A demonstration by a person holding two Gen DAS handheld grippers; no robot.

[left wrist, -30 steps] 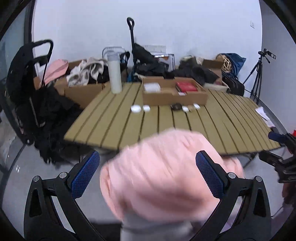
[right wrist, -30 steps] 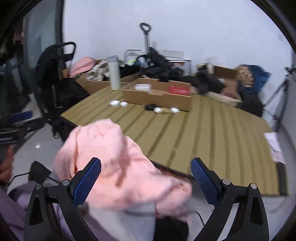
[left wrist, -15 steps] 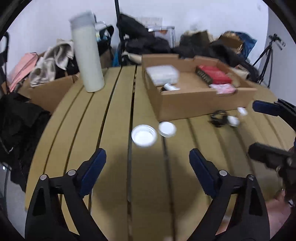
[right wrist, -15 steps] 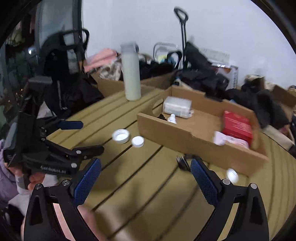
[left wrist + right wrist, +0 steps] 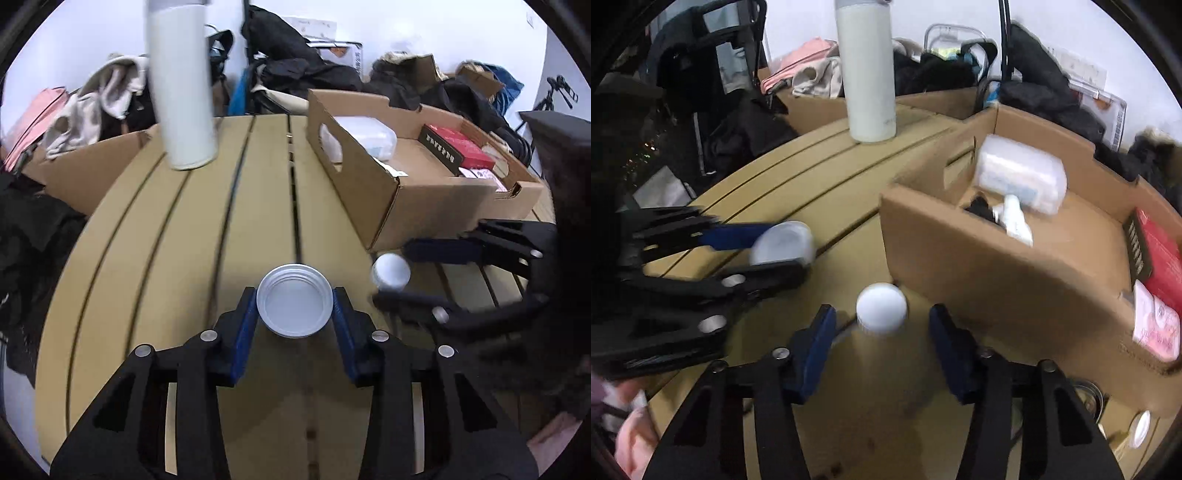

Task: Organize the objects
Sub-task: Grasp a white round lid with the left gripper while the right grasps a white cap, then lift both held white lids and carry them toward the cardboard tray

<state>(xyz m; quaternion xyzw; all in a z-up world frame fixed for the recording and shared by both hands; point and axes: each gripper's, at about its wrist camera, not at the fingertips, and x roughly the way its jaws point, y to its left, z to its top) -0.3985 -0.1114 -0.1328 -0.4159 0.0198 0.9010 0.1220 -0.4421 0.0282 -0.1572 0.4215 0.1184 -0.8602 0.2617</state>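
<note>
A round silver lid, open side up, sits on the slatted wooden table between the fingers of my left gripper, which close on its rim. It also shows in the right wrist view. A small white cap lies on the table between the fingers of my right gripper, which is open around it with gaps on both sides. The cap also shows in the left wrist view, with my right gripper around it.
A cardboard box holding a clear plastic case, a red box and small items stands just behind the cap. A tall white bottle stands at the table's far side. More small lids lie right of the box. Bags and clothes surround the table.
Both grippers have moved forward and down over the table. The left one has closed in on the silver lid; the right one has come around the white cap.
</note>
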